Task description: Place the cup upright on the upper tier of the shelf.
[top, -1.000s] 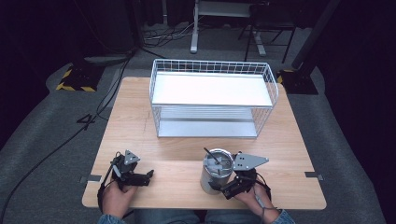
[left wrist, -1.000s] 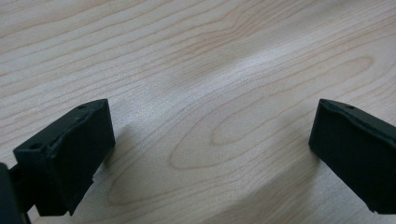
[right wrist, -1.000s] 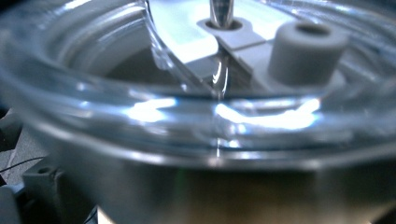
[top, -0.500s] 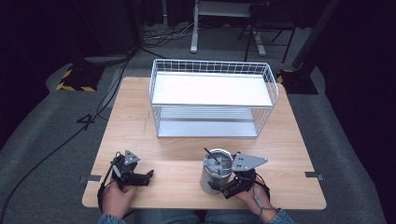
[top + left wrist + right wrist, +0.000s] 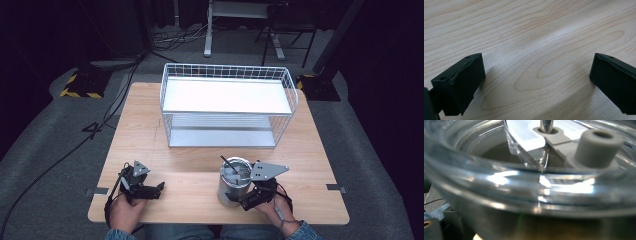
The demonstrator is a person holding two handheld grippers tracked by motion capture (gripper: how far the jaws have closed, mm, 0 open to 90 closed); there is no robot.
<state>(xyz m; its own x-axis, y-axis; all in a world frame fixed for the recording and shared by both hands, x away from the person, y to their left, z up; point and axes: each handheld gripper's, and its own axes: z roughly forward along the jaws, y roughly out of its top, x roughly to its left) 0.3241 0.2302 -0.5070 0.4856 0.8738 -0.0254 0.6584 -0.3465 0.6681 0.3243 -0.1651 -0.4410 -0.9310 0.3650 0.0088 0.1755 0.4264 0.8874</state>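
Nothing has moved since the earlier frames; both hands sit where they were at the near table edge. Left gripper (image 5: pixel 150 190) rests low on the wooden table (image 5: pixel 150 125), jaws wide apart, nothing between them, bare wood ahead of it. Right gripper (image 5: pixel 250 197) is pressed against the steel tumbler (image 5: pixel 233 182), which stands upright just to its left. I can't tell how far its jaws are spread or whether they actually clamp the tumbler: my right gripper view has the clear lid (image 5: pixel 529 182) and straw (image 5: pixel 546 125) right at the lens. Wire rack (image 5: pixel 227 107) stands well ahead of both grippers. My read: grasp stage. Next I'd confirm the grip, then lift straight up.
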